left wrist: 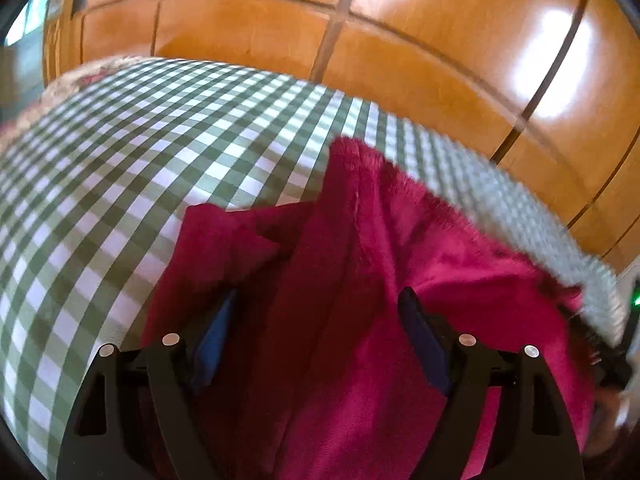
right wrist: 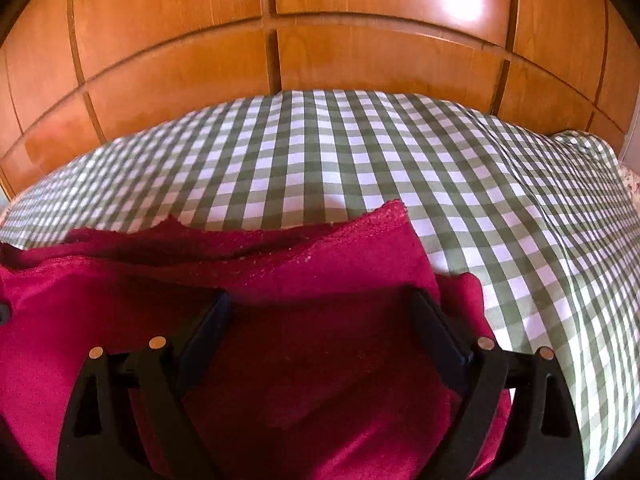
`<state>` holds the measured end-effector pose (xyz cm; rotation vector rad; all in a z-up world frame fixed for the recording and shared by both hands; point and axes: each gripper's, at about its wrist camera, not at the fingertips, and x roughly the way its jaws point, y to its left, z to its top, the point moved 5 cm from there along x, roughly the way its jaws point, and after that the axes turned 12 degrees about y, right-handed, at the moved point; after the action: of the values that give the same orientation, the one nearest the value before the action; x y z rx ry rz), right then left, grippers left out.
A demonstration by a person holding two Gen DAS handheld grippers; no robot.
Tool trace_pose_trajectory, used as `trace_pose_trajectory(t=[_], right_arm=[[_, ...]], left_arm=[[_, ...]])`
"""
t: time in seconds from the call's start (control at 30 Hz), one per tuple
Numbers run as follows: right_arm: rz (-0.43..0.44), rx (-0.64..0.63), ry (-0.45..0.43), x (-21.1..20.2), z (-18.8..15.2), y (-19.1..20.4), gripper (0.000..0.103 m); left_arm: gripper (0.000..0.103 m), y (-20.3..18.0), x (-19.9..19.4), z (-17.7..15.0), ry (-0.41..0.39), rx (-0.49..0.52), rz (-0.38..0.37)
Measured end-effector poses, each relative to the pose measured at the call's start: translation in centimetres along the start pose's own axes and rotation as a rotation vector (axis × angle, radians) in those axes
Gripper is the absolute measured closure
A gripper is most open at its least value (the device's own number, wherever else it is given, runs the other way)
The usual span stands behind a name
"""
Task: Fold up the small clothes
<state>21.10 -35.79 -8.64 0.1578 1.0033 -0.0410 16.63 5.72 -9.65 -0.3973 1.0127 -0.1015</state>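
A crimson fleece garment (left wrist: 360,264) lies bunched on a green-and-white checked cloth (left wrist: 120,168). In the left wrist view my left gripper (left wrist: 320,300) is open, its two blue-padded fingers (left wrist: 216,336) spread wide over the garment's folds. In the right wrist view the same garment (right wrist: 304,264) lies partly folded, its ragged far edge raised. My right gripper (right wrist: 320,304) is open above the garment, its fingers (right wrist: 440,332) apart with cloth between and under them. Neither grips the fabric.
The checked cloth (right wrist: 360,152) covers a soft surface that runs far and right. Behind it stand glossy orange wooden cupboard doors (right wrist: 360,40). A floral fabric edge (left wrist: 80,76) shows at the far left of the left wrist view.
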Motion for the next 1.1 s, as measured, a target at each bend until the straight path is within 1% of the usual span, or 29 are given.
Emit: trace_pose_trajectory(t=[0.07, 0.1, 0.17, 0.27, 0.3, 0.33, 0.4, 0.47, 0.57, 0.63, 0.67, 0.7, 0.73, 0.77, 0.8, 0.83, 0.87, 0.9, 0.93, 0.97, 1.0, 1.03, 1.1], right_arm=[[0.041, 0.013, -0.014, -0.5, -0.2, -0.3, 0.011], [0.056, 0.019, -0.018, -0.7, -0.3, -0.4, 0.011], [0.079, 0.021, -0.036, -1.2, -0.4, -0.5, 0.009], [0.1, 0.026, -0.063, -2.0, -0.8, -0.3, 0.007], [0.114, 0.029, -0.076, -2.2, -0.6, -0.3, 0.006], [0.141, 0.036, -0.1, -2.7, -0.8, -0.5, 0.006], [0.186, 0.068, -0.143, -3.6, -0.9, -1.1, 0.005], [0.196, 0.137, -0.14, -4.5, -1.4, -2.1, 0.004], [0.219, 0.183, -0.134, -6.2, -3.0, -3.3, 0.004], [0.191, 0.183, -0.134, -7.4, -4.1, -4.0, 0.004], [0.163, 0.176, -0.134, -8.1, -4.8, -4.5, 0.004], [0.151, 0.168, -0.136, -8.7, -5.3, -4.8, 0.005], [0.151, 0.157, -0.137, -9.2, -5.9, -5.0, 0.008], [0.17, 0.143, -0.136, -9.7, -6.5, -5.2, 0.012], [0.205, 0.117, -0.13, -10.3, -7.2, -5.2, 0.019], [0.222, 0.099, -0.12, -10.5, -7.6, -5.1, 0.027], [0.238, 0.079, -0.104, -10.7, -8.1, -4.9, 0.033], [0.249, 0.06, -0.086, -10.6, -8.6, -4.7, 0.045], [0.243, 0.043, -0.064, -10.3, -9.0, -4.3, 0.06], [0.216, 0.026, -0.023, -9.6, -9.4, -4.0, 0.068], [0.204, 0.019, 0.016, -8.8, -9.6, -3.7, 0.08], [0.212, 0.021, 0.029, -8.5, -9.7, -3.5, 0.086], [0.228, 0.053, 0.039, -8.6, -9.5, -3.4, 0.093]], left_arm=[[0.024, 0.9, -1.4, -0.4, -0.036, -0.077, -0.079], [0.024, 1.5, -2.0, -1.0, -0.044, -0.105, -0.1], [0.024, 1.9, -3.3, -2.1, -0.058, -0.112, -0.119], [0.025, 1.8, -5.3, -3.7, -0.085, -0.065, -0.105], [0.028, 1.7, -5.8, -4.2, -0.088, -0.05, -0.102], [0.033, 1.7, -6.1, -4.3, -0.086, -0.044, -0.101], [0.036, 1.7, -6.1, -4.8, -0.063, -0.045, -0.106], [0.044, 1.7, -5.9, -5.1, -0.039, -0.046, -0.109], [0.044, 1.3, -5.9, -5.6, -0.03, -0.018, -0.095], [0.046, 1.1, -5.9, -5.9, -0.025, 0.001, -0.079], [0.05, 1.1, -6.0, -6.0, -0.027, 0.008, -0.064], [0.05, 1.1, -6.1, -6.3, -0.029, 0.014, -0.054], [0.051, 1.1, -6.1, -6.4, -0.03, 0.018, -0.052], [0.051, 1.1, -6.1, -6.5, -0.029, 0.021, -0.049], [0.051, 1.1, -6.1, -6.7, -0.03, 0.022, -0.047], [0.054, 1.1, -6.1, -6.7, -0.033, 0.023, -0.044], [0.056, 1.0, -5.9, -6.8, -0.031, 0.029, -0.031], [0.059, 1.0, -5.8, -6.8, -0.028, 0.035, -0.022], [0.066, 0.9, -5.6, -6.9, -0.023, 0.045, -0.004], [0.071, 0.9, -5.5, -6.9, -0.02, 0.055, 0.016], [0.074, 0.9, -5.5, -6.9, -0.021, 0.06, 0.024], [0.081, 1.0, -5.7, -6.8, -0.022, 0.058, 0.023], [0.088, 1.3, -6.5, -6.6, -0.024, 0.038, 0.005]])
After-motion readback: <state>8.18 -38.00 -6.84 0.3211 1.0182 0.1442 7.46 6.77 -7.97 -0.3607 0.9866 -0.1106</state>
